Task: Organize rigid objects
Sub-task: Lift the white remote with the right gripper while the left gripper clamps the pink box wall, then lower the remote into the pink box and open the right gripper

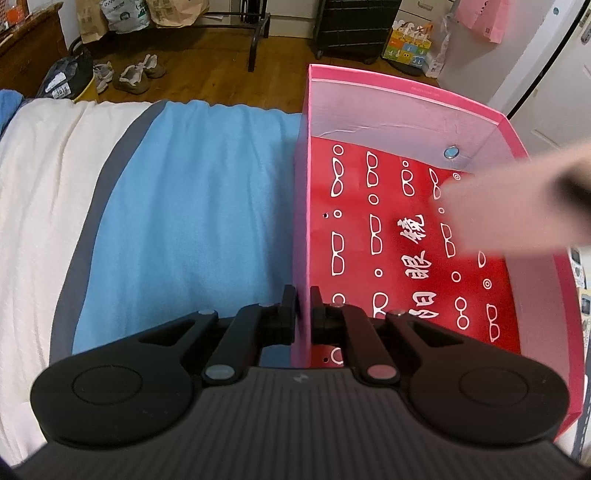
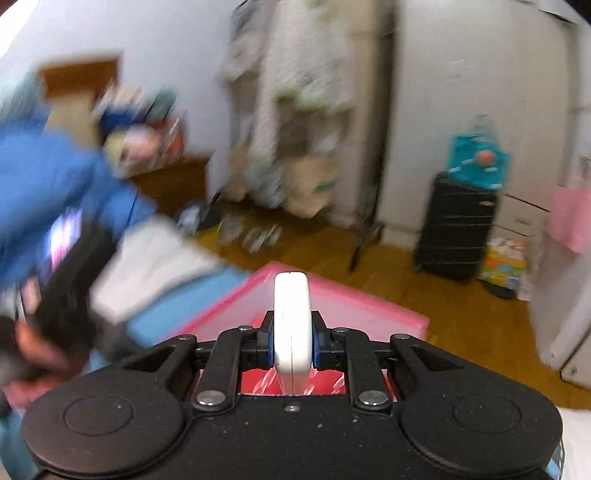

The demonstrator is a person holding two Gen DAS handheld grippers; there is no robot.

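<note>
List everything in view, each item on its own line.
box: one, pink walls, red floor with white glasses print, on the blanket
white object: one, flat and rounded, held on edge above the box
blanket: one, blue, grey and cream bands, under the box
shoes: a pair, light, on the wooden floor beyond
paper bags: several, brown, by the far rack
black case: one, upright by the wall
left gripper: one, black, fingers clamped on the box's left wall
right gripper: one, black, fingers shut on the white object

A blurred arm (image 1: 517,206) hides part of the pink box's floor (image 1: 388,229).
</note>
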